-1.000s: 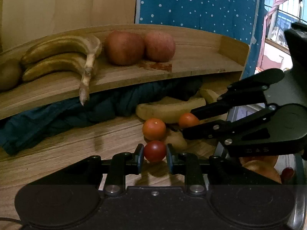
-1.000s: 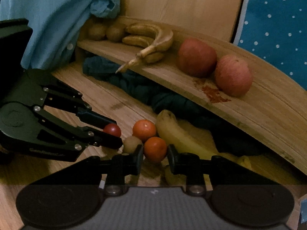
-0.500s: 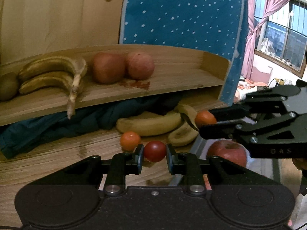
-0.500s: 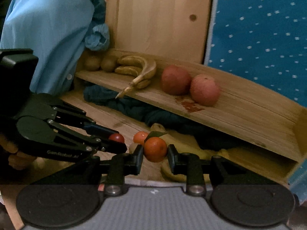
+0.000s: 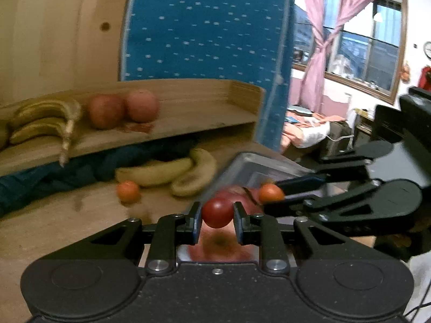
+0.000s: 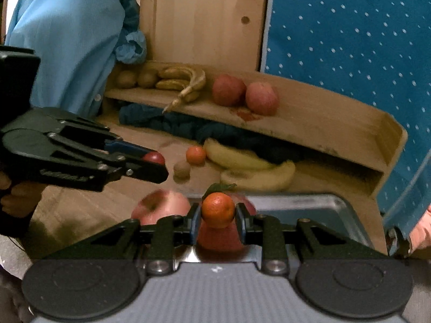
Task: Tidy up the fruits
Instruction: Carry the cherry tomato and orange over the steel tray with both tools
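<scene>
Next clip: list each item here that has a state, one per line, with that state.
left tongs: shut on red tomato, held over metal tray
right tongs: shut on leafy tangerine, above the tray
apple: lying in tray
loose tangerine: resting on wood surface
two peeled bananas: lying below shelf

My left gripper (image 5: 217,216): matt black plastic, bright metal screws; pads pinch a smooth, glossy red tomato (image 5: 217,212). Right gripper (image 6: 217,215): same matt plastic, grey ribbed body, on a tangerine (image 6: 218,210) with dimpled, slightly shiny peel. Tray (image 6: 334,210) is brushed metal, dull sheen. Shelf (image 6: 309,123) and tabletop (image 5: 54,226) are bare wood, grain visible, matt. Apples (image 6: 243,94) on the shelf look smooth and low-gloss. Bananas (image 6: 247,167) have matt skin. Dark blue cloth (image 5: 54,177) is crumpled and soft.
</scene>
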`<state>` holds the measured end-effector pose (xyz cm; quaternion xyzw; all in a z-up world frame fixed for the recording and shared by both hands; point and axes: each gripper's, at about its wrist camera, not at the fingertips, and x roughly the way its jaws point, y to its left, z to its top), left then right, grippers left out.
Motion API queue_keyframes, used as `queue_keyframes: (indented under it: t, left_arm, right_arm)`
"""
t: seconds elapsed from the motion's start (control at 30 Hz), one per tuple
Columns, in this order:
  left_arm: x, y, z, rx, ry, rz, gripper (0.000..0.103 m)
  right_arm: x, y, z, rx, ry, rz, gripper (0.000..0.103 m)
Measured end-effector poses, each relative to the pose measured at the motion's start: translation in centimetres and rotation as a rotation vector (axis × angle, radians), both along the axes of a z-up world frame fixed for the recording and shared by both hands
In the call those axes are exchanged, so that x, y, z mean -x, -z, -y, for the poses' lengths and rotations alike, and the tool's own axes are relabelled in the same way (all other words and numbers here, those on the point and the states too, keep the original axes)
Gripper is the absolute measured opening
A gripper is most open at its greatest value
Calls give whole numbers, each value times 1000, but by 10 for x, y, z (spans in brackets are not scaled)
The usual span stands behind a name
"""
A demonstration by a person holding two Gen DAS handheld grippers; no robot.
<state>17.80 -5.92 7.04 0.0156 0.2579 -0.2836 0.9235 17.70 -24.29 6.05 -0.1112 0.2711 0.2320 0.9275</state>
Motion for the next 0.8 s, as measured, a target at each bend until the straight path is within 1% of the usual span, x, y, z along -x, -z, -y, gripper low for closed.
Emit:
queue_keyframes:
  t: [0.1, 0.33, 0.53, 0.8]
  left_arm:
    - [15, 5, 8, 8, 34, -2, 26]
    - [28, 26, 26, -4, 81, -60, 26]
    - [28, 44, 37, -25, 80, -107, 26]
    - [24, 50, 39, -41, 70, -126, 26]
  right_arm:
    - [10, 3, 4, -12, 7, -12, 31]
    - [19, 18, 8, -5, 29, -47, 31]
    - [20, 26, 10, 7, 33, -63, 31]
    - [19, 28, 10, 6, 31, -67, 31]
